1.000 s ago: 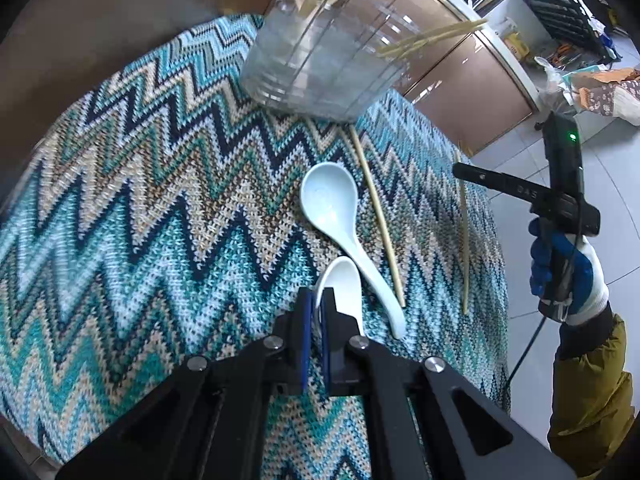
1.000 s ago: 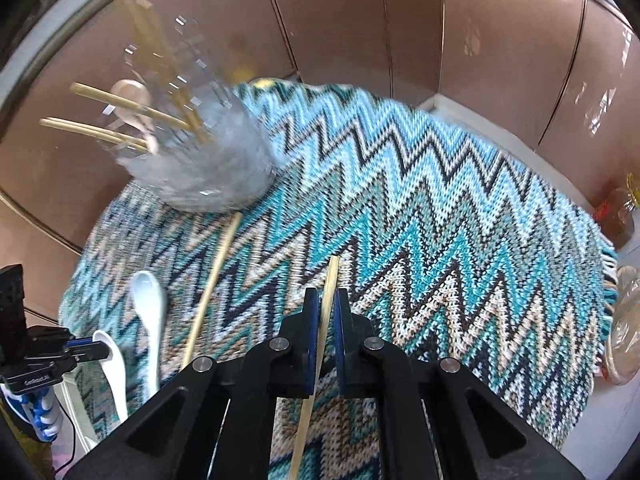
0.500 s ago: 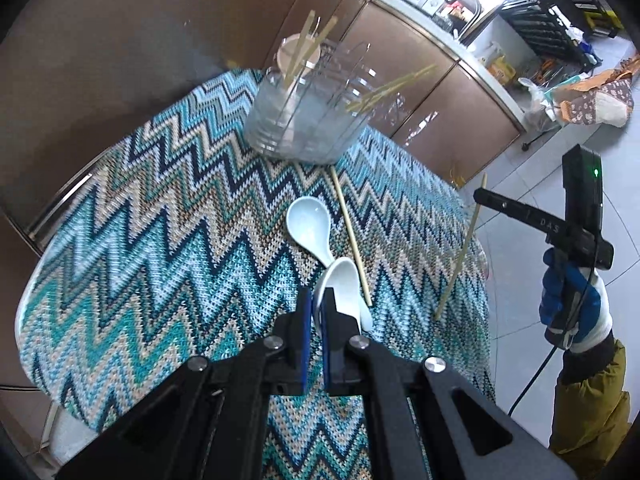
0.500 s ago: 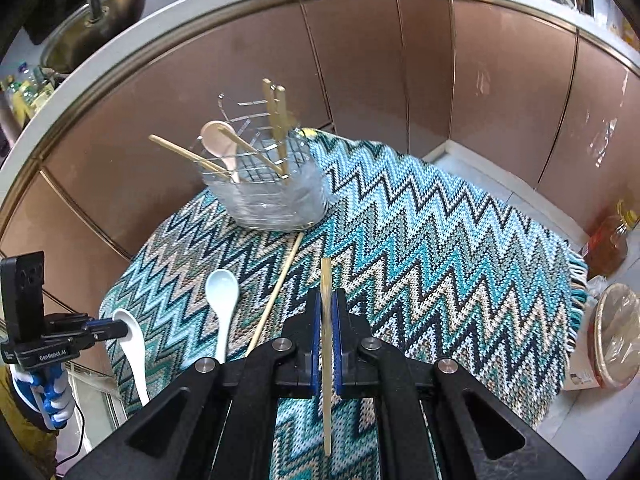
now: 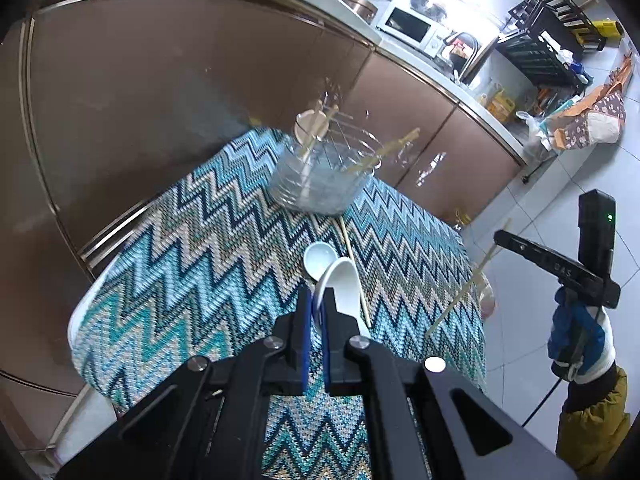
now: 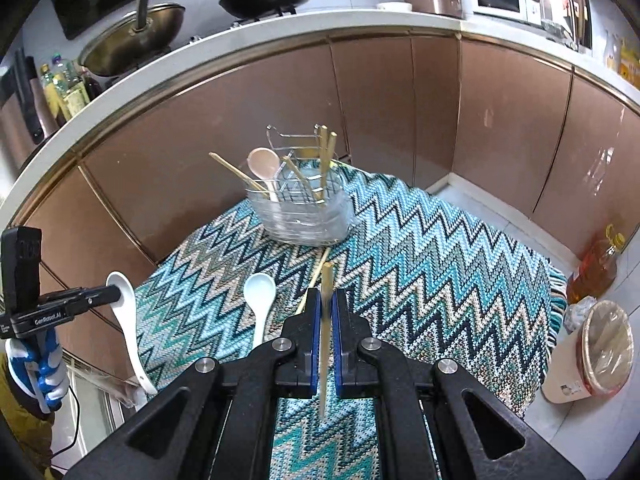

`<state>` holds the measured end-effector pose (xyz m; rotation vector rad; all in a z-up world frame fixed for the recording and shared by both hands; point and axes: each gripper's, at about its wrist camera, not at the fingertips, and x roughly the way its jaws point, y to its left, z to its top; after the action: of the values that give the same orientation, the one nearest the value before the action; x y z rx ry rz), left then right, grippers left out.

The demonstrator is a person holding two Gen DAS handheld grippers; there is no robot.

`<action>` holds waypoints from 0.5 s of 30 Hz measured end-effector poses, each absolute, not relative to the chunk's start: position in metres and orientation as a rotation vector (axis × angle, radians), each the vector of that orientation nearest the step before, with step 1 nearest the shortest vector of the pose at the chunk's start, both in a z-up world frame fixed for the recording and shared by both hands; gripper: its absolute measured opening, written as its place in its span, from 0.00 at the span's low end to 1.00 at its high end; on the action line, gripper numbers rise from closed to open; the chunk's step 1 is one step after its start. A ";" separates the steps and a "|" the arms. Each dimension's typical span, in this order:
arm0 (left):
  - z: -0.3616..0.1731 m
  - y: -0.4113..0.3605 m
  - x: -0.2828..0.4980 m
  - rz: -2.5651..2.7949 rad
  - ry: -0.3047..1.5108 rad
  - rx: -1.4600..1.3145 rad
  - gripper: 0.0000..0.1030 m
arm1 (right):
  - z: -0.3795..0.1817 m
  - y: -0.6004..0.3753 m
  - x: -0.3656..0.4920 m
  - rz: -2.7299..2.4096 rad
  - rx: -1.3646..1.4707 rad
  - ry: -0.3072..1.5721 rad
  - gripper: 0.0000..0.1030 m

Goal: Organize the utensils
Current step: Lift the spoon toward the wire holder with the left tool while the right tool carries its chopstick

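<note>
1. Holding a white spoon clamped in the left gripper, above the zigzag cloth, likely lifted for carrying to the clear holder.
2. Pinching a chopstick between the closed fingers of the right gripper, upright, probably for dropping in tip-first.
3. Lying loose on the cloth: a second spoon and another chopstick, just short of the holder.
4. Showing only in the right wrist view: the pink spoon facing out, a bin and an oil bottle.
</note>
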<state>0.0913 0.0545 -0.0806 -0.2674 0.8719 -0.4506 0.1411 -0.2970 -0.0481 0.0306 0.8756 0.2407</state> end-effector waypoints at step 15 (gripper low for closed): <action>-0.040 0.068 0.107 -0.397 0.767 -0.286 0.03 | -0.009 -0.266 0.144 0.335 0.034 0.760 0.05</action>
<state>0.1067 0.0684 -0.0397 -0.2861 0.7671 -0.3965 0.1441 -0.2657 -0.0086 0.0345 0.7604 0.3348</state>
